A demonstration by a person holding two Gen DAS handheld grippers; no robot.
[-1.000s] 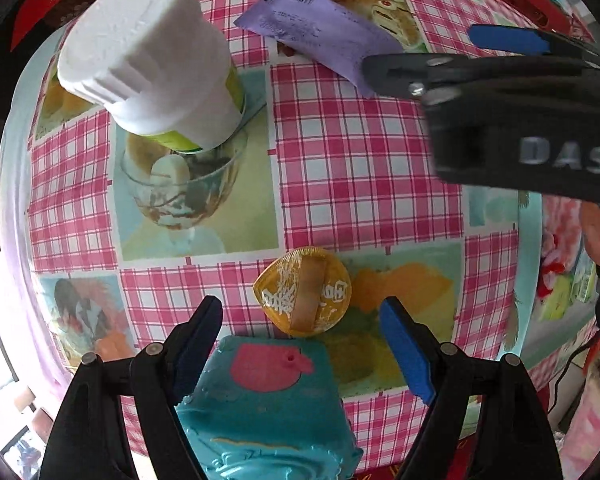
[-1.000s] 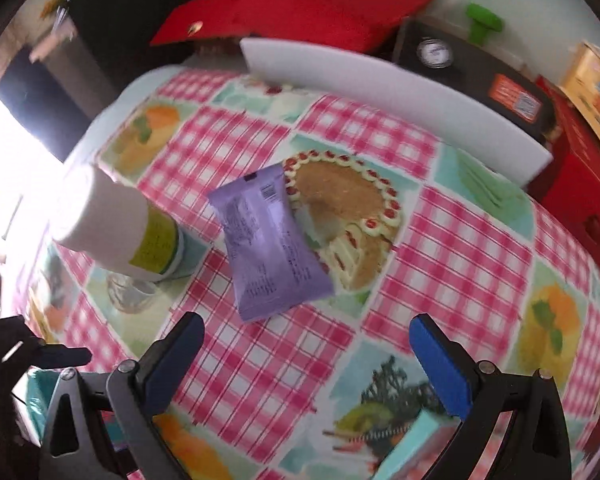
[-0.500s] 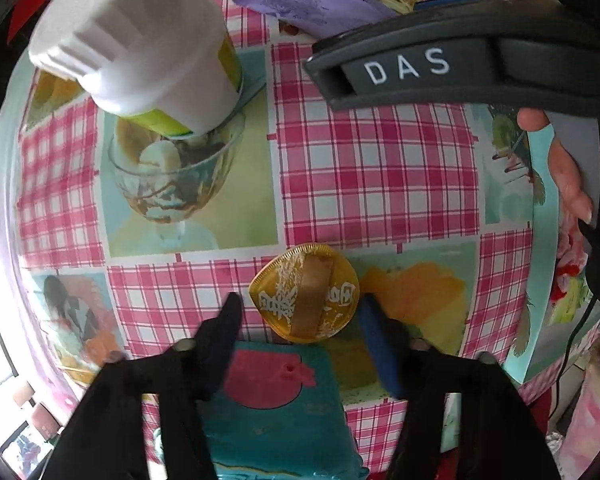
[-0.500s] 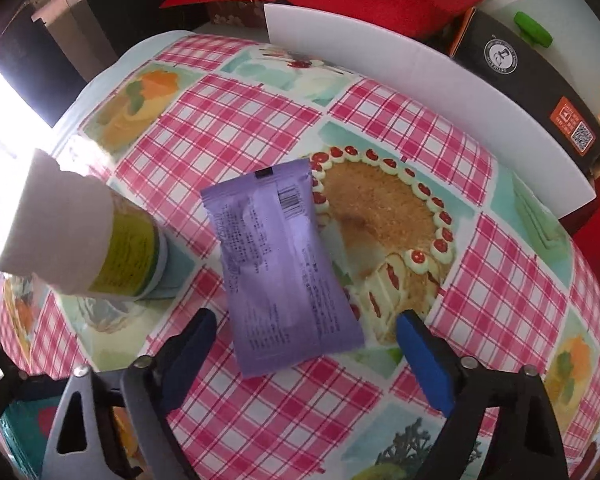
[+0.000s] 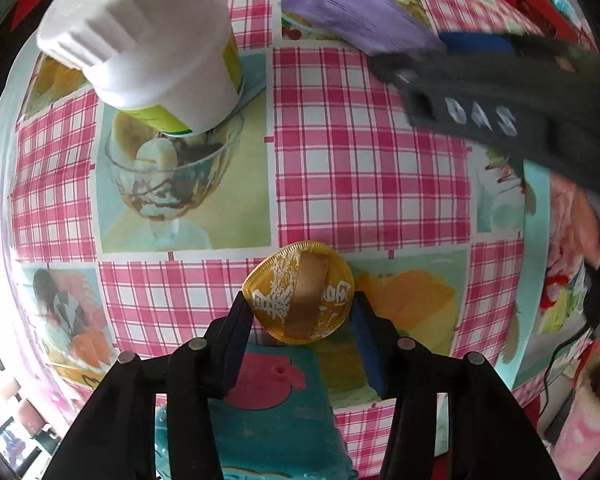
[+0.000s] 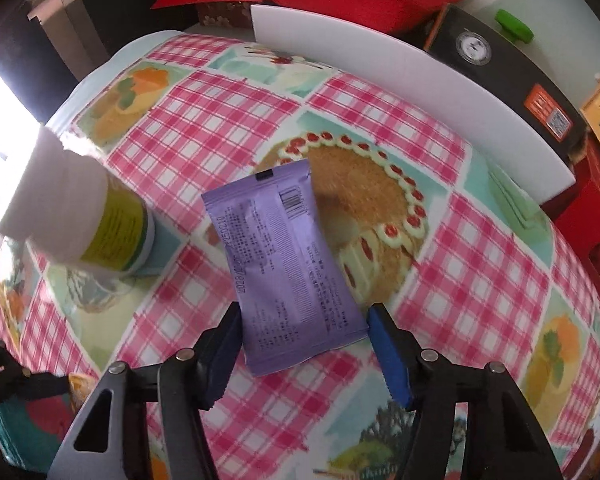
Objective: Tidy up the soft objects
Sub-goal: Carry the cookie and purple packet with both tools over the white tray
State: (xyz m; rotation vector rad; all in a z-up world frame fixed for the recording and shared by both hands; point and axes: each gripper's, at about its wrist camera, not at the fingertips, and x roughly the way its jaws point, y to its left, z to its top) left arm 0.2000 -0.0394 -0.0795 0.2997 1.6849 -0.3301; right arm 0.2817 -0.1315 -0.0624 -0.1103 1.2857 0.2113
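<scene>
Narrowing since before, both tools (image 5: 300, 320) (image 6: 302, 344) bracket packets.

white letters "das" stand on the black body of the right gripper (image 5: 480, 114), seen from the left wrist. the purple packet (image 6: 288, 264) bears a barcode, blocks of fine print too small to read, and a stamped number along one edge, roughly "2028/4" and "250210".

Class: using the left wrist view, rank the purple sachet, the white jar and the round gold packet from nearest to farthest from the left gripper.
1. Round gold packet: between the left gripper fingers.
2. White jar: upper left.
3. Purple sachet: top, by the right gripper.
</scene>
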